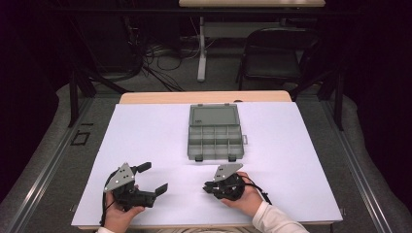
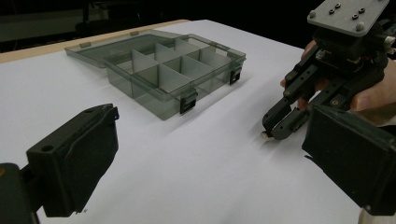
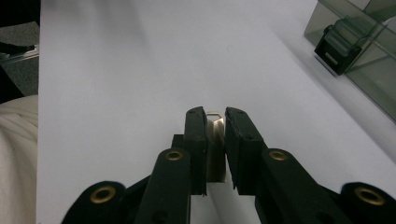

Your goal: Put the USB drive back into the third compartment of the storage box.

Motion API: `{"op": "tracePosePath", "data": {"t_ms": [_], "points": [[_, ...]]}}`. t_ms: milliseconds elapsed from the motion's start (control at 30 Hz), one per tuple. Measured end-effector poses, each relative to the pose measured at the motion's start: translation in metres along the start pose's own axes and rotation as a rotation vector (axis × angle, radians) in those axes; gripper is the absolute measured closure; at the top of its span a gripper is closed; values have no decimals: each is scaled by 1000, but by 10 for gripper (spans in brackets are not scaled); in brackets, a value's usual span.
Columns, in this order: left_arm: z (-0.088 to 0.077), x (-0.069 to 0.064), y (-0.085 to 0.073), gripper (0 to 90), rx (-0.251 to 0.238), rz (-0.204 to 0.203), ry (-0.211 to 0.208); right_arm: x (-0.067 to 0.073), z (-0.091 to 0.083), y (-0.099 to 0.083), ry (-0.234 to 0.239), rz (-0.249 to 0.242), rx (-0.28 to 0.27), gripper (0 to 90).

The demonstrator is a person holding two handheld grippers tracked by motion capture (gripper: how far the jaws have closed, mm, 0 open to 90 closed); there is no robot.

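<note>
Presently catalogued, nearest first.

Right gripper (image 1: 210, 187): at the near edge of the white sheet (image 1: 145, 141), tips low over the paper; jaws pinched on a small flat metal piece (image 3: 215, 140), pale and thin, standing edge-up between the pads, its top just proud of the jaw tips. Also seen from the left gripper view (image 2: 275, 128), where a sliver of the piece peeps out below the tips, at or just above the sheet.

Left gripper (image 1: 153, 179): near left of the sheet, jaws spread wide, nothing between them, resting idle and well apart from the piece.

Organizer box (image 1: 214, 132): smoky clear plastic, lid laid open flat toward the far side, divided compartments apparently empty, two black latches (image 2: 188, 101) on the near wall. Farther up the sheet from both grippers.

Probable step: carrying the piece to a compartment.

Hazards, as judged:
- Thin piece, smooth faces, small hold: likely to twist or slip out on a quick swing.
- Low carry: risk of snagging the near wall or a latch and knocking the piece free.
- Narrow cells: release from too high may send the piece bouncing over a divider.
- Light box, unheld: a bump could slide it along the paper.
</note>
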State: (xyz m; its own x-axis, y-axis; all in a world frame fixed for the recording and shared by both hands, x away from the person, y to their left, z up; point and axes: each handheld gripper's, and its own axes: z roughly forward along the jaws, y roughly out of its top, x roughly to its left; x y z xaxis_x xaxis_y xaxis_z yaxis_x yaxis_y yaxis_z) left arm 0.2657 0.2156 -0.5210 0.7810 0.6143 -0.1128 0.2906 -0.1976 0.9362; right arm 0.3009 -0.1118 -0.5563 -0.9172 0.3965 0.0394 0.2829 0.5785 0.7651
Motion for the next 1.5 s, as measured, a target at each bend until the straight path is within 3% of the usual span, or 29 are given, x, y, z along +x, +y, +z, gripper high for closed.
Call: {"op": "tracePosePath", "data": {"t_ms": [1167, 1500], "points": [[1, 0, -1, 30, -2, -6, 9, -21, -45, 17, -69, 116, -113, 795], [1, 1, -1, 30, -4, -7, 4, -32, -54, 27, -80, 132, -105, 795]]}}
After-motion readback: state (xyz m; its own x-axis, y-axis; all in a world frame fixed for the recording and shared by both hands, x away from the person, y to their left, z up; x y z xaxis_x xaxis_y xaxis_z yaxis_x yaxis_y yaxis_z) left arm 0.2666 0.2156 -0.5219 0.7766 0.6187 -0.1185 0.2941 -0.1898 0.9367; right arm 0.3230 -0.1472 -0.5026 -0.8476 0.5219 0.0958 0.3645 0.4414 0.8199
